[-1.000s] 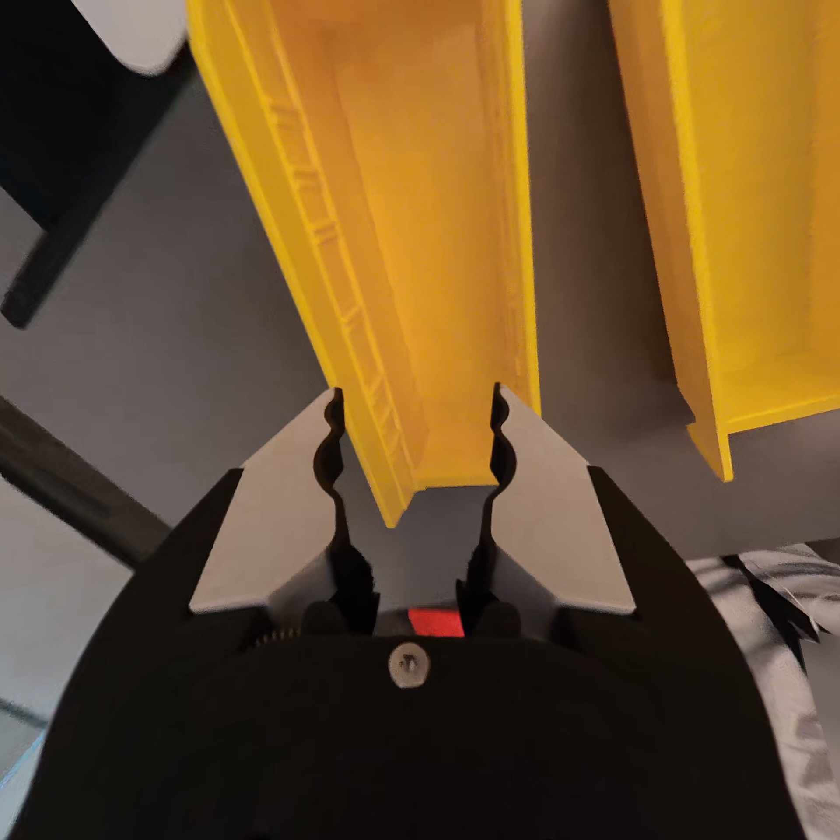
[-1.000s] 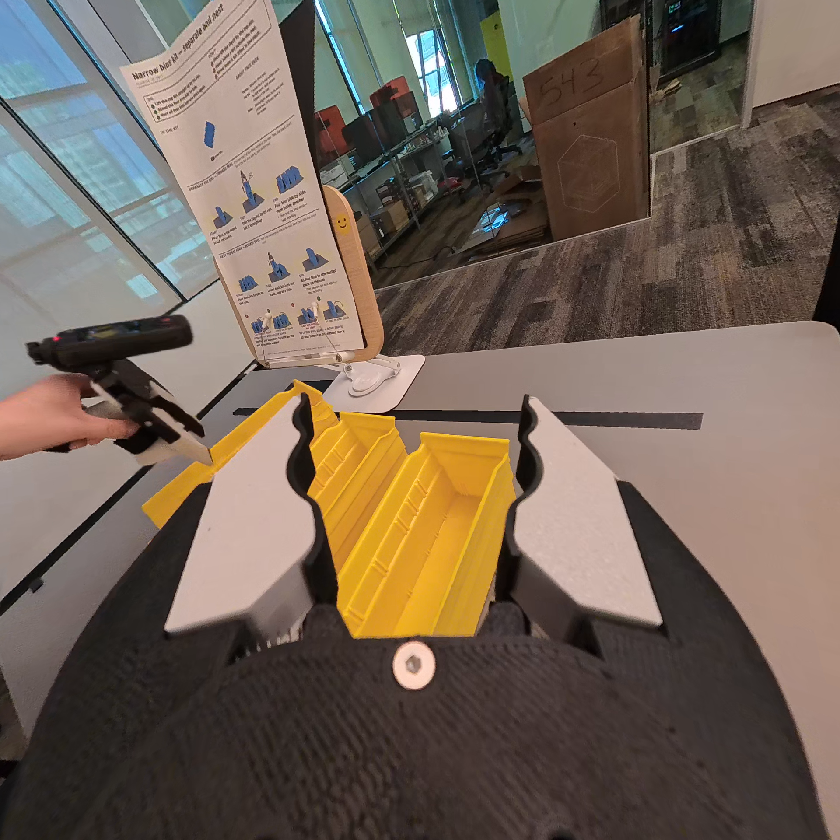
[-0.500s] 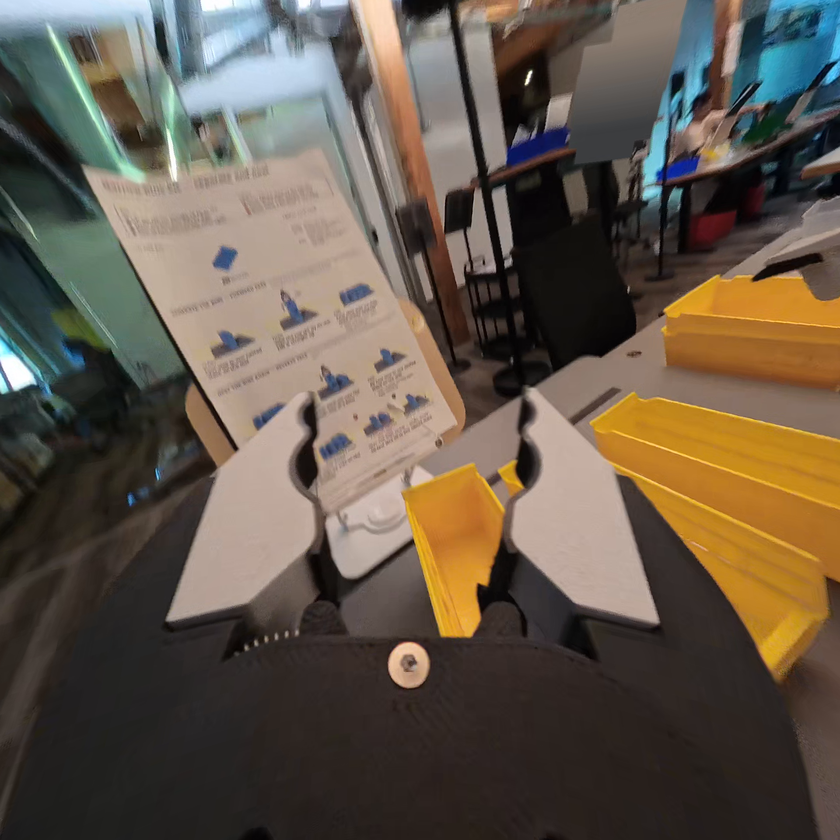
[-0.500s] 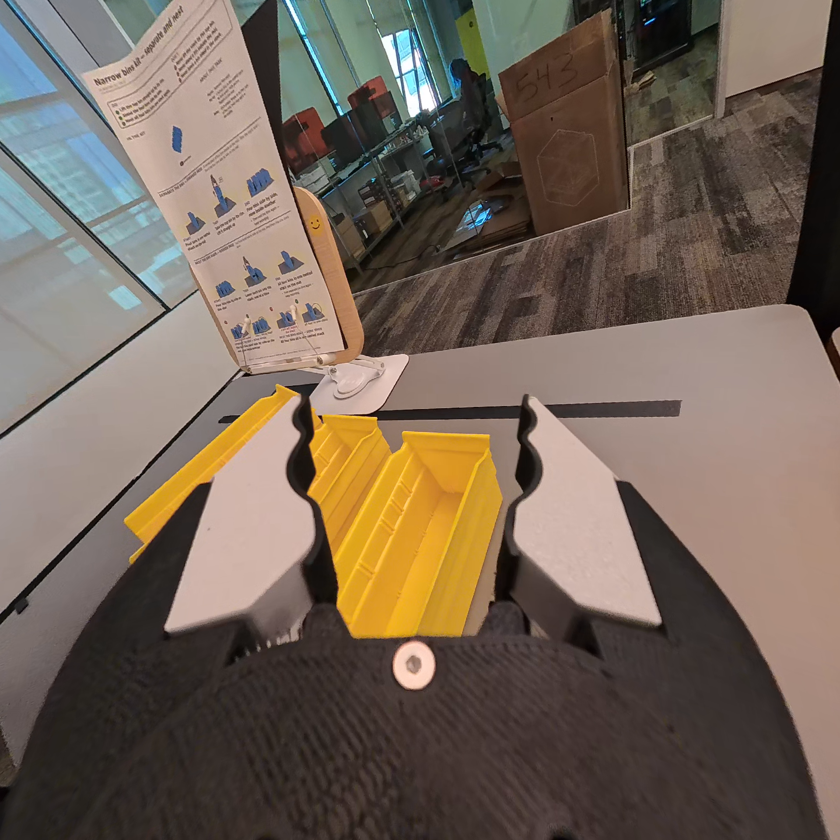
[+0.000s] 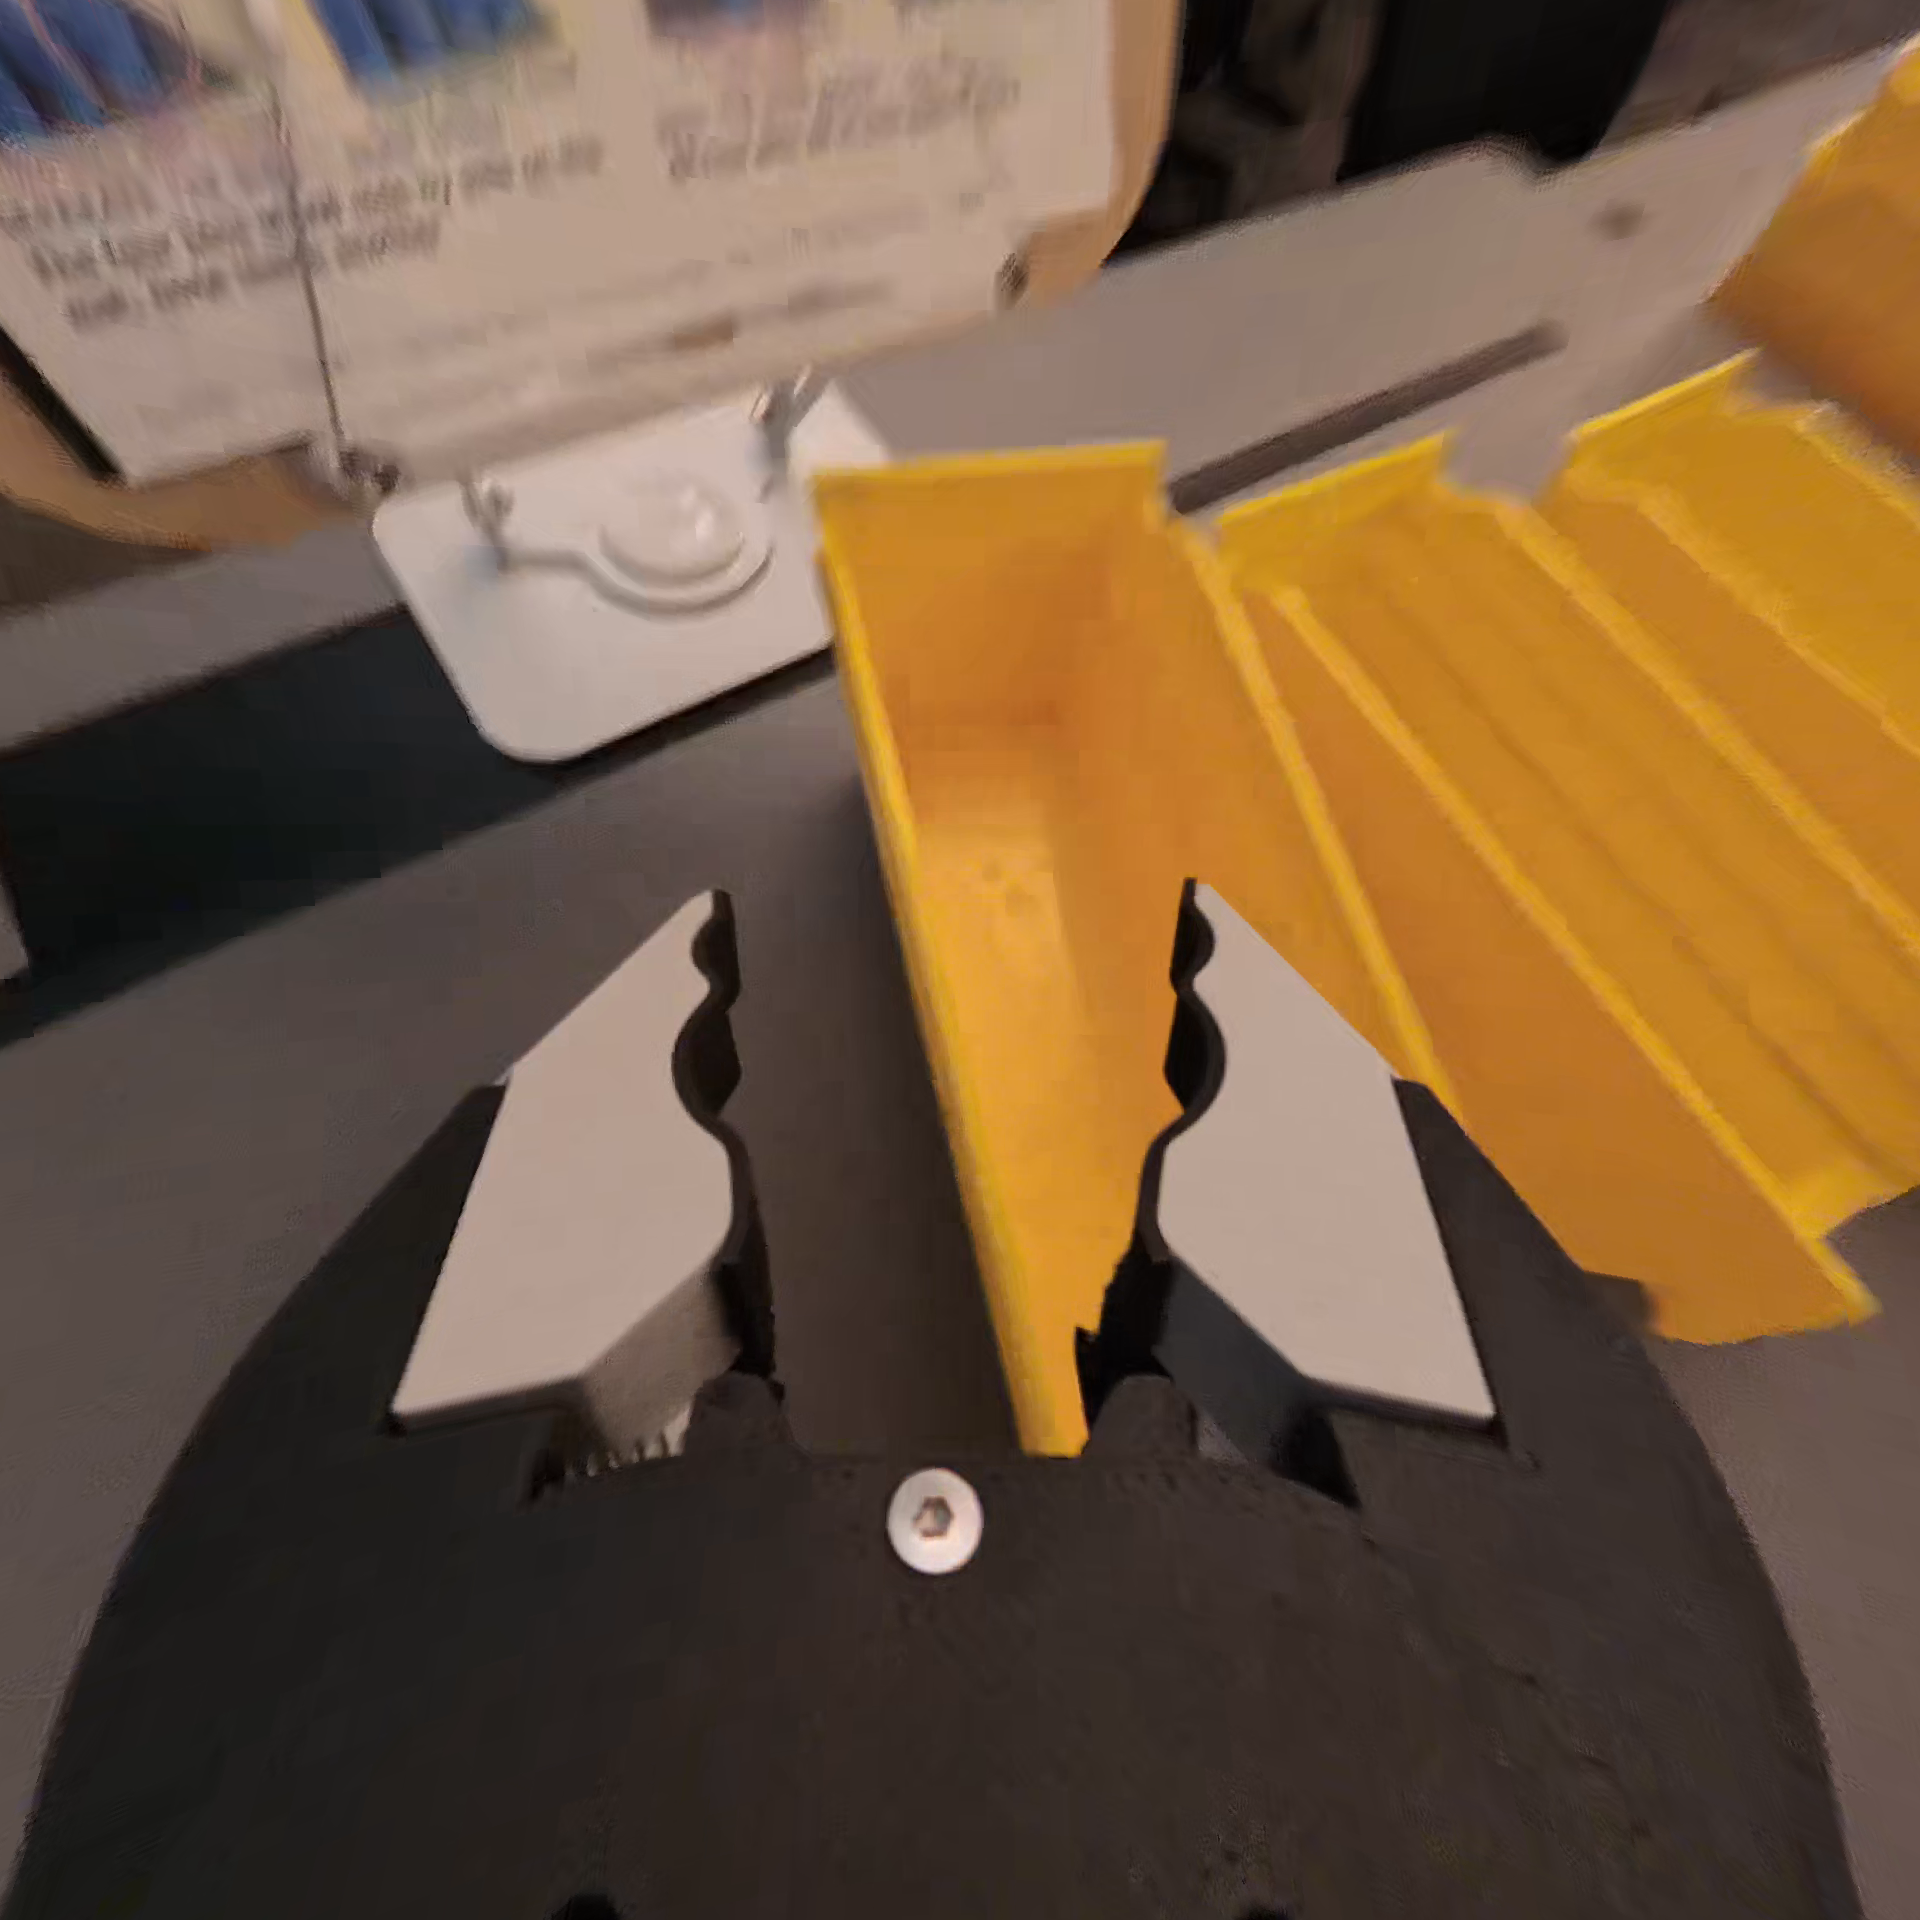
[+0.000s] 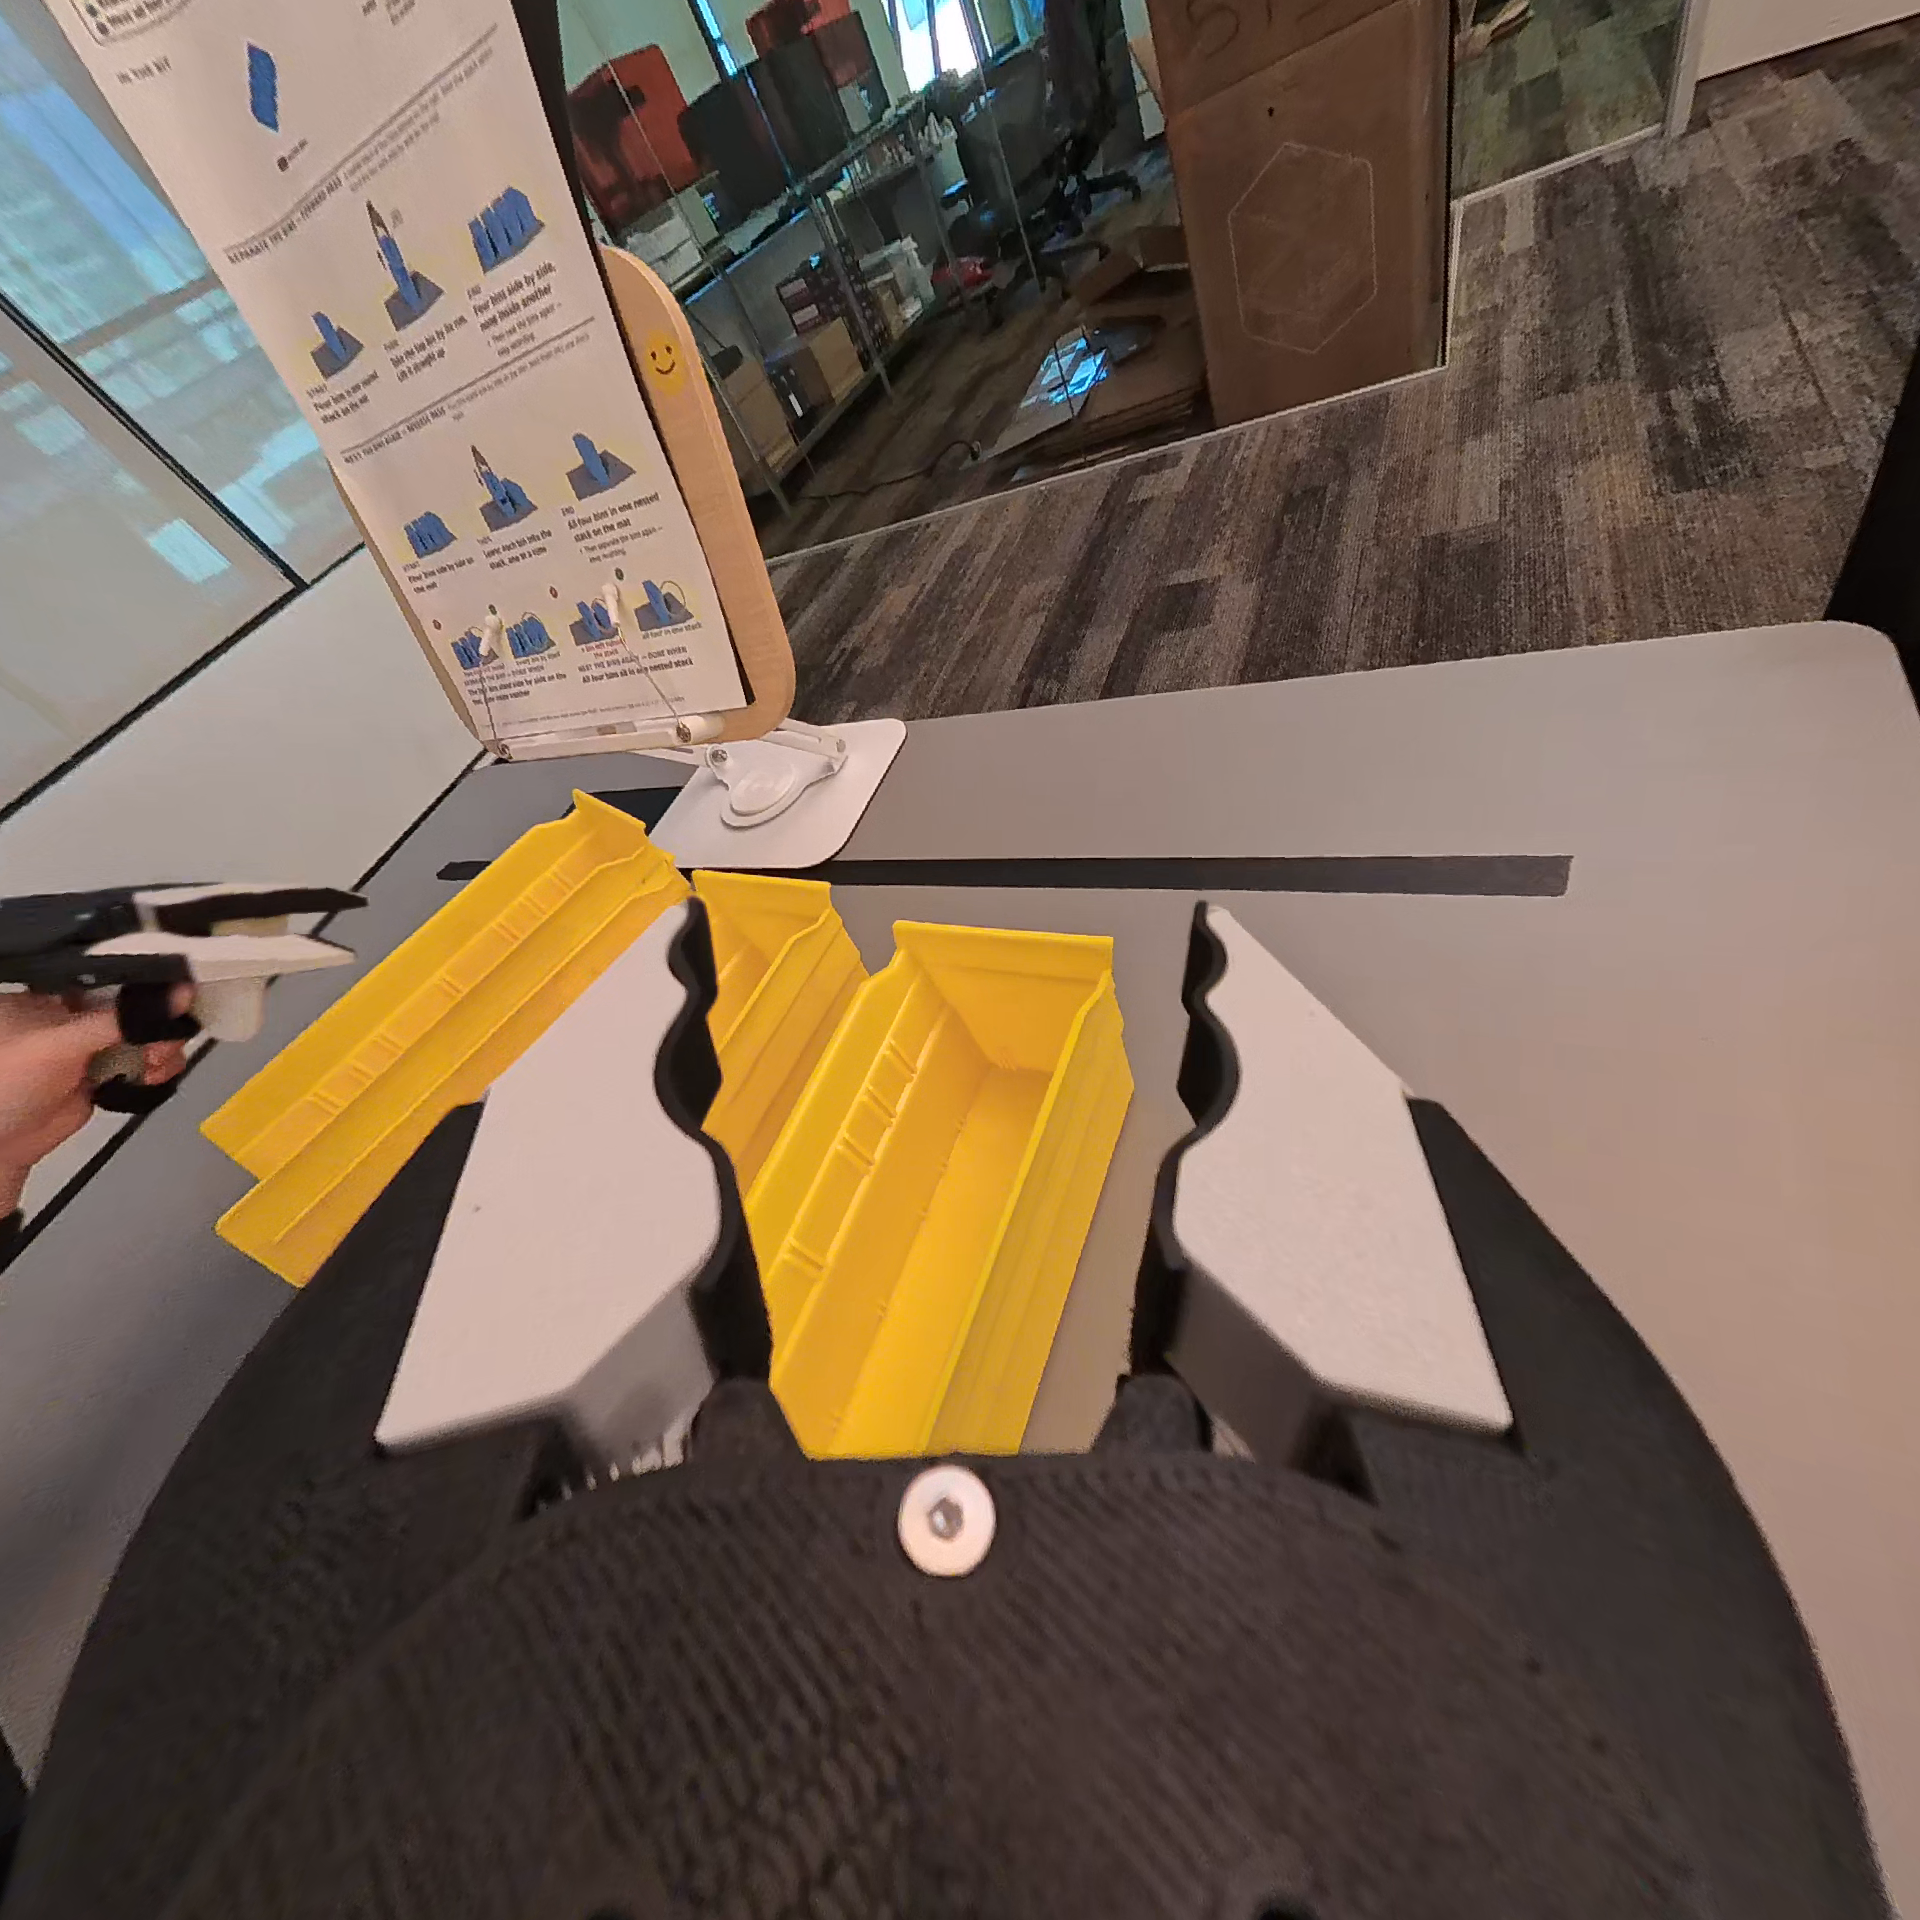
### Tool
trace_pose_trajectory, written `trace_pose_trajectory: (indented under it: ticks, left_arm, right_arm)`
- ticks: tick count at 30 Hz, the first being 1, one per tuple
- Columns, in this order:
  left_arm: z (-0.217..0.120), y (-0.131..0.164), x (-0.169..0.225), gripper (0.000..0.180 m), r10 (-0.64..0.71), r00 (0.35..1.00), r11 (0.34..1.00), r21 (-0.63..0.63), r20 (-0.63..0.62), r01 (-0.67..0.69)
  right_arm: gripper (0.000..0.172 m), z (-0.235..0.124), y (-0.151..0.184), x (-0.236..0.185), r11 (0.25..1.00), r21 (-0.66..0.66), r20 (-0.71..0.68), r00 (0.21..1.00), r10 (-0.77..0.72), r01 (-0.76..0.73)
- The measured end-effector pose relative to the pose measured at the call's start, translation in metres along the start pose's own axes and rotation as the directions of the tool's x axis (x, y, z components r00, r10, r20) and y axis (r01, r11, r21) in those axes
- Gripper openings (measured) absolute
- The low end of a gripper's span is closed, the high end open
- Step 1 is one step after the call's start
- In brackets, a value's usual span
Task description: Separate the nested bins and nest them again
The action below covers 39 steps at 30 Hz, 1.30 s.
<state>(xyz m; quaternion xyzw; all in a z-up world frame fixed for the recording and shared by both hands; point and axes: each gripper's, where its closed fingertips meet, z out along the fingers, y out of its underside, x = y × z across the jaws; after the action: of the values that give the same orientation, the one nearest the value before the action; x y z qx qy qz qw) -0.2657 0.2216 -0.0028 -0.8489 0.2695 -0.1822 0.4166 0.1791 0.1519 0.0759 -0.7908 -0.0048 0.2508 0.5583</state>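
Note:
Several yellow narrow bins lie side by side on the grey table (image 6: pixel 1455 790). In the right wrist view I see a long left bin (image 6: pixel 436 1018), a middle bin (image 6: pixel 779 966) and a right bin (image 6: pixel 935 1164). My right gripper (image 6: pixel 943 914) is open and empty, hovering over the right bin without touching it. My left gripper (image 5: pixel 951 899) is open. The leftmost bin (image 5: pixel 997 790) runs between its fingers in a blurred view, with no pad pressing on it. The left gripper also shows in the right wrist view (image 6: pixel 260 930), held by a hand at the left bins' near end.
An instruction sheet on a wooden stand (image 6: pixel 499 436) with a white base (image 6: pixel 790 800) stands behind the bins. A black tape line (image 6: pixel 1247 875) crosses the table. More bins (image 5: pixel 1558 831) fan out to the right of the left gripper. Carpeted floor lies beyond the table's far edge.
The left gripper's jaws widened. It swung up from looking down on the bins, then dropped low at the leftmost bin's end. The right gripper stayed open and shifted slightly over the bins.

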Motion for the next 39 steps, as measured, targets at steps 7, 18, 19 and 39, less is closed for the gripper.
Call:
trace_pose_trajectory:
  ticks: [7, 18, 19, 39]
  left_arm:
    - [0.029, 0.062, -0.013, 0.046, 0.037, 0.998, 0.910, -0.415, 0.060, -0.008]
    - [0.001, 0.096, -0.021, 0.004, -0.212, 0.945, 0.887, -0.357, 0.248, 0.293]
    - [-0.006, 0.101, -0.022, 0.004, -0.247, 0.924, 0.879, -0.334, 0.292, 0.340]
    - [-0.050, -0.021, 0.014, 0.108, -0.289, 0.956, 0.936, -0.199, 0.045, 0.292]
  right_arm:
    - [0.090, 0.010, 0.013, 0.000, 0.997, -0.073, -0.012, 1.000, -0.023, 0.022]
    - [0.090, 0.010, 0.019, 0.008, 0.993, -0.106, -0.052, 0.997, -0.055, 0.050]
    - [0.090, 0.010, 0.018, 0.008, 0.994, -0.104, -0.051, 0.997, -0.051, 0.045]
    - [0.090, 0.017, 0.029, 0.011, 0.988, -0.149, -0.032, 0.999, -0.039, 0.034]
